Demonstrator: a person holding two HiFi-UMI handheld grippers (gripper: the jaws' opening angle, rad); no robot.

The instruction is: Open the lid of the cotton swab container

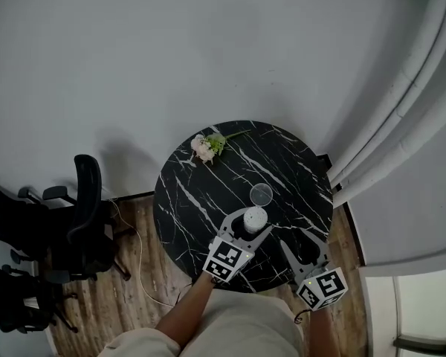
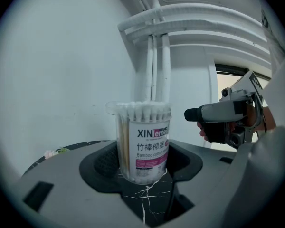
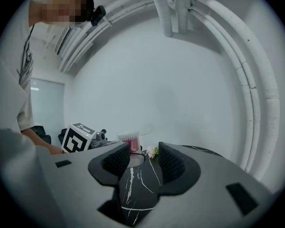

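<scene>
Left gripper [image 2: 143,167] is clamped on the upright cotton swab container [image 2: 143,141]; right gripper [image 3: 143,159] is held part-open, empty. Lid [image 1: 261,194], lying farther off, is missed by the left gripper view.

Left gripper [image 2: 143,167] tight on swab container [image 2: 142,137], right gripper [image 3: 143,159] fingers [image 3: 173,164] apart.

**Three cameras round one table**

The head view looks steeply down from well above and takes in the whole round table [image 1: 201,192], with the person at its 6 o'clock. The camera on the left gripper [image 2: 143,160] sits low and very near the container [image 2: 143,141], facing about 1 o'clock. The camera on the right gripper [image 3: 143,158], low near 5 o'clock, faces about 11 o'clock from farther back. All three views share the container and the flower [image 3: 153,152].
</scene>
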